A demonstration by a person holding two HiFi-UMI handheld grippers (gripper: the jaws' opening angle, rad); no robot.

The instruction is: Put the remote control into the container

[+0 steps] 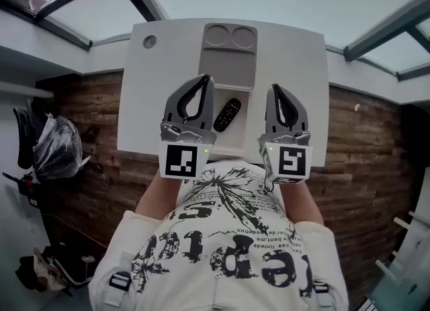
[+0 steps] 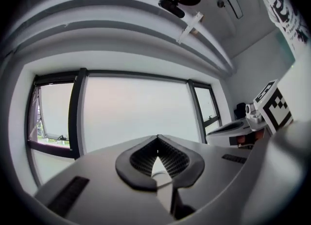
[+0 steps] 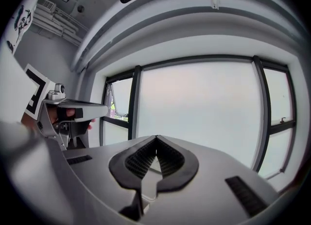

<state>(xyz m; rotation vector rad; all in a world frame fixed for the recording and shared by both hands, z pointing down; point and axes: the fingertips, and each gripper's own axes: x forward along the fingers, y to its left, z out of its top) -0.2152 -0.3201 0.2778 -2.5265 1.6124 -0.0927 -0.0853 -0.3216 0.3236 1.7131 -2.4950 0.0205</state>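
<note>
The slim black remote control (image 1: 227, 115) lies slantwise in the grey plastic container (image 1: 228, 68), between the grippers, nearer the left gripper (image 1: 203, 81); it and the right gripper (image 1: 275, 91) are closed, empty.

The black remote control (image 1: 227, 115) lies flat and slantwise in the open, pale near compartment of the container (image 1: 228, 68). The container is a long grey tray with two round hollows at its far end, lying along the middle of the white worktop (image 1: 302, 88) from far edge to near edge.
</note>
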